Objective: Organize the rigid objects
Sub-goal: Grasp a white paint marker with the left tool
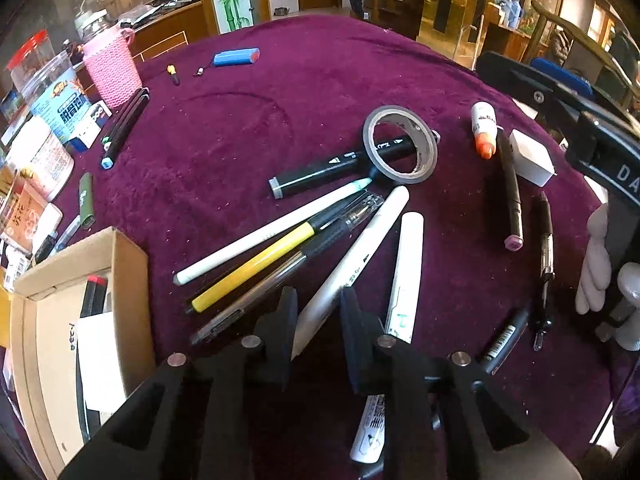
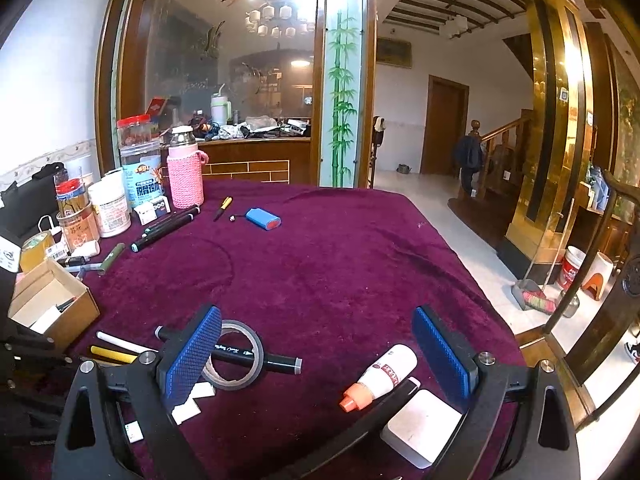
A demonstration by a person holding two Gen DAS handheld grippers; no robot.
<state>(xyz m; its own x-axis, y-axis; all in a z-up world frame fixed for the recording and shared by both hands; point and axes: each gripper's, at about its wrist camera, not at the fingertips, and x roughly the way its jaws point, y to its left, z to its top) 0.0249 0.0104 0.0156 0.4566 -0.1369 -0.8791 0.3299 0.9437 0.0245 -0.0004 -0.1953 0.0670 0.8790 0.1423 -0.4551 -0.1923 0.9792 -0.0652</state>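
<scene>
My left gripper (image 1: 318,328) has its jaws narrowly apart around the near end of a white marker (image 1: 352,256) lying on the purple tablecloth (image 1: 240,140); whether the pads press it I cannot tell. Beside it lie another white pen (image 1: 406,276), a yellow pen (image 1: 256,266), a long white pen (image 1: 272,232) and a black marker (image 1: 344,164) passing through a grey tape roll (image 1: 400,144). My right gripper (image 2: 316,344) is open and empty above the cloth, between the tape roll (image 2: 232,356) and a white glue bottle (image 2: 380,376).
An open cardboard box (image 1: 80,320) holding pens stands at the near left. Jars, cans and a pink knitted bottle (image 1: 112,68) crowd the far left edge. A blue battery pack (image 1: 236,57), a white block (image 1: 530,158) and more dark pens (image 1: 512,188) lie on the cloth.
</scene>
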